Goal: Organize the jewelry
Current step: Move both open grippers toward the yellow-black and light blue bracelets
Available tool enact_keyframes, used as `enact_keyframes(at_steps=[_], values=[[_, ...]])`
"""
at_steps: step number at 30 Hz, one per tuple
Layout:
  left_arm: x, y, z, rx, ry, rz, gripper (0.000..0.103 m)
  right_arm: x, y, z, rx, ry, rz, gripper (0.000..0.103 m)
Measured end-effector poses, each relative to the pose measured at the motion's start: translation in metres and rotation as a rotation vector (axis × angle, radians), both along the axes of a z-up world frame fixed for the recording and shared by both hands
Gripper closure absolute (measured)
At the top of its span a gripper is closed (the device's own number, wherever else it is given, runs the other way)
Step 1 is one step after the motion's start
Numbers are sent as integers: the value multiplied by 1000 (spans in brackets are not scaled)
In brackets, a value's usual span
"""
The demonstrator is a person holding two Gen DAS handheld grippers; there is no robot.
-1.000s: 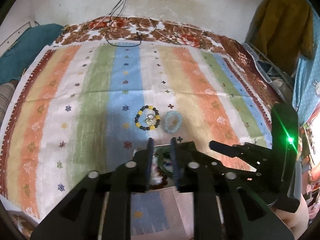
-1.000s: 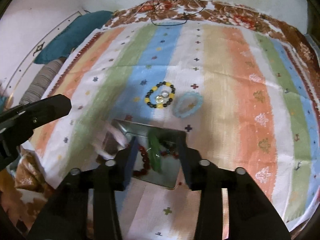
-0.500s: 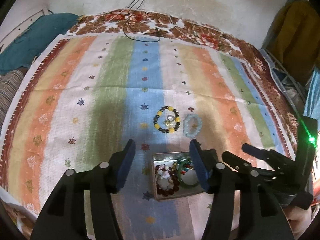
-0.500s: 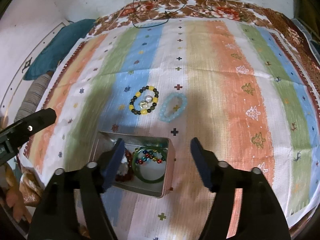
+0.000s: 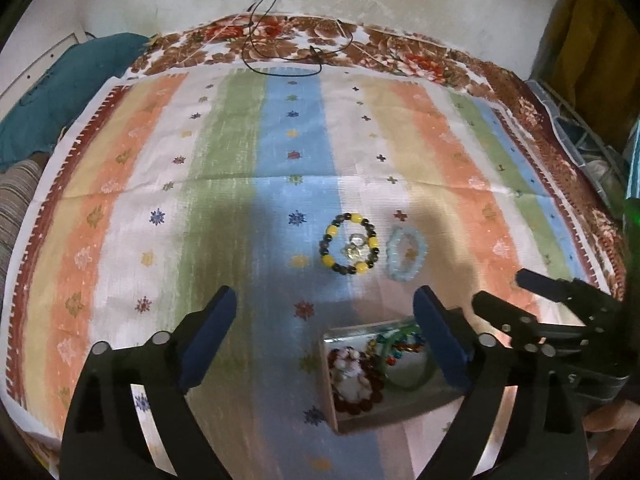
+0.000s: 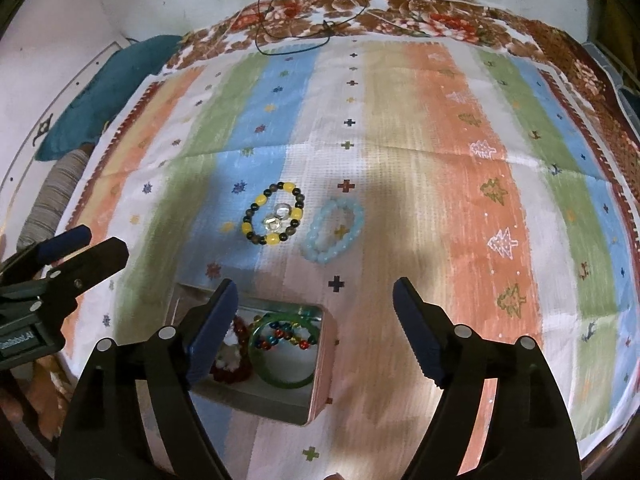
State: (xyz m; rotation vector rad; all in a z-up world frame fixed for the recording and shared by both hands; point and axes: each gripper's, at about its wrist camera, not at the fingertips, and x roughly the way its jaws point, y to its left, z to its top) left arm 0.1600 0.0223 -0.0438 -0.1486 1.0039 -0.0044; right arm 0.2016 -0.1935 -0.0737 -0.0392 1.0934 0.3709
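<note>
A metal tin sits on the striped cloth and holds a green bangle, a coloured bead bracelet, a dark red bead bracelet and a white piece. Beyond it lie a black-and-yellow bead bracelet with clear rings inside, and a pale blue bead bracelet. My left gripper is open and empty above the tin's left side. My right gripper is open and empty above the tin's right edge.
The striped cloth lies over a floral bedspread. A black cable loops at the far edge by the wall. A teal pillow lies at far left. Clothes hang at far right.
Both grippers opened wide and pulled back and up from the tin. The green bangle and bead bracelets they held now lie in the tin.
</note>
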Motion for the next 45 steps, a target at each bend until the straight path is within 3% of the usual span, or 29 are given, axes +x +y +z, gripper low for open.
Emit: enact_keyframes(at_steps=[3, 11, 15, 30, 35, 45], values=[[7, 7, -8, 23, 7, 15, 11, 7, 0, -4, -16, 3, 0, 20], [25, 23, -30, -60, 62, 72, 11, 27, -10, -24, -8, 45, -52, 19], [33, 18, -36, -46, 67, 54, 11, 36, -10, -22, 22, 43, -66, 19], [69, 13, -65, 18, 121, -2, 11, 61, 7, -49, -70, 52, -32, 19], [82, 14, -76, 26, 154, -12, 11, 71, 7, -52, -102, 12, -51, 19], [96, 16, -94, 27, 173, -21, 11, 85, 5, -68, -116, 52, -60, 19]])
